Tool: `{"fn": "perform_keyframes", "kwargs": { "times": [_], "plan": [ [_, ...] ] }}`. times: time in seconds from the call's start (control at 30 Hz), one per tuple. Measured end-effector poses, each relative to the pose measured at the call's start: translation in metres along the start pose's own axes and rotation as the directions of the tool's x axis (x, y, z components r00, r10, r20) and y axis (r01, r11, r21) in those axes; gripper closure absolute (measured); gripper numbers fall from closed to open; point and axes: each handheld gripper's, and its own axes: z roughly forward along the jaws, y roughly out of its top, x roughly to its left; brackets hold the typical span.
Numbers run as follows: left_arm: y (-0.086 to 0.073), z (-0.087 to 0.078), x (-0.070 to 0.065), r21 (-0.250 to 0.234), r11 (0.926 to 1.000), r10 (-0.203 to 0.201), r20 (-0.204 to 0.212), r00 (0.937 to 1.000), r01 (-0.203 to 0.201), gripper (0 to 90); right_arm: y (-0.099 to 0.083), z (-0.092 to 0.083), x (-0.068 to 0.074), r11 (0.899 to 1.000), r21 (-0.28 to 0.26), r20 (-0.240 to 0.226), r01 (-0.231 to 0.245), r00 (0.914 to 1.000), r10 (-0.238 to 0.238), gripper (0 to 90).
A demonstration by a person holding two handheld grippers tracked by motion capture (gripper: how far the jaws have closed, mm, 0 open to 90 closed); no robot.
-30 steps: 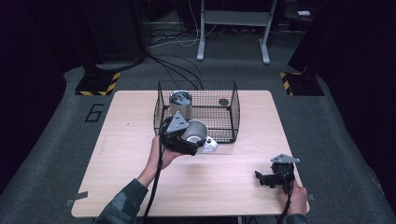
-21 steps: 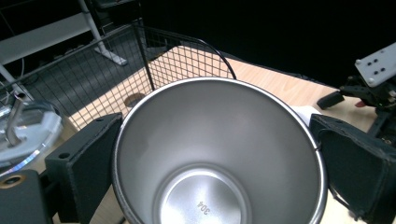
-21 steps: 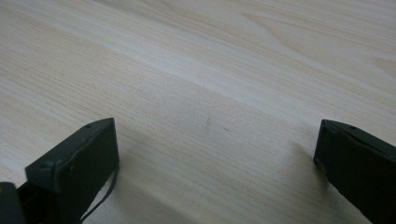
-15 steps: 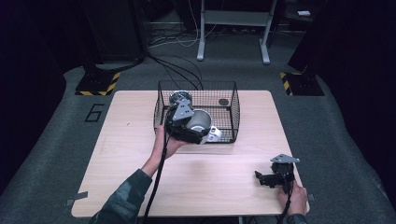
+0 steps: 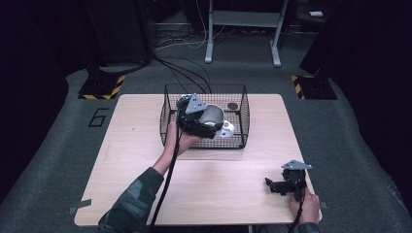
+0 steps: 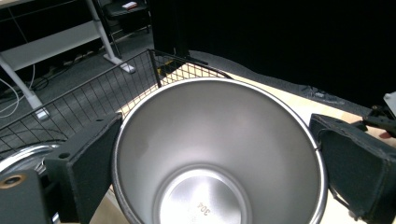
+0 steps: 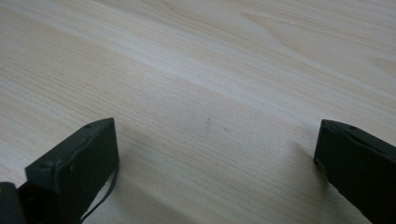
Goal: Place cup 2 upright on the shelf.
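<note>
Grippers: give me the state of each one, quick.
Left gripper: shut on the steel cup, held over the wire basket.
Right gripper: open, holding nothing, low over the table.

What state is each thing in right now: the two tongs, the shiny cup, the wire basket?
Left tongs: shut on the steel cup, held over the basket.
Steel cup: empty, gripped on the outside by both jaws, mouth facing the camera.
Right tongs: open, empty, low over the table.
Wire basket: upright on the table, open-topped, with another round metal item inside.
</note>
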Motion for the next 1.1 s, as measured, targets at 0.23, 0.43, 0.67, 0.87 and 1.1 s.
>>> {"fn": "perform_keyframes", "kwargs": {
  "times": [0.23,0.43,0.67,0.87,1.1],
  "plan": [
    [0.011,0.007,0.008,-0.008,0.9999,-0.012,-0.006,0.9999,0.012,6.4,0.0,0.0,0.0,1.0,0.0,0.0,0.0,1.0,0.0,0.0],
    [0.017,0.017,0.012,0.002,0.9998,-0.018,-0.019,0.9997,0.018,6.4,0.0,0.0,0.001,1.0,-0.004,0.005,-0.01,0.9999,0.01,0.0],
    [0.019,0.028,0.022,0.013,0.9995,-0.03,-0.043,0.9986,0.03,6.4,0.0,0.0,0.001,1.0,-0.005,0.005,-0.013,0.9999,0.013,0.0],
    [0.02,0.04,0.027,0.033,0.9979,-0.054,-0.057,0.9969,0.056,6.4,0.0,0.0,0.001,1.0,-0.005,0.006,-0.013,0.9999,0.013,0.0],
    [0.022,0.052,0.028,0.043,0.9979,-0.045,-0.072,0.9964,0.048,6.4,0.0,0.0,0.001,1.0,-0.005,0.005,-0.011,0.9999,0.011,0.0]
  ]
}}
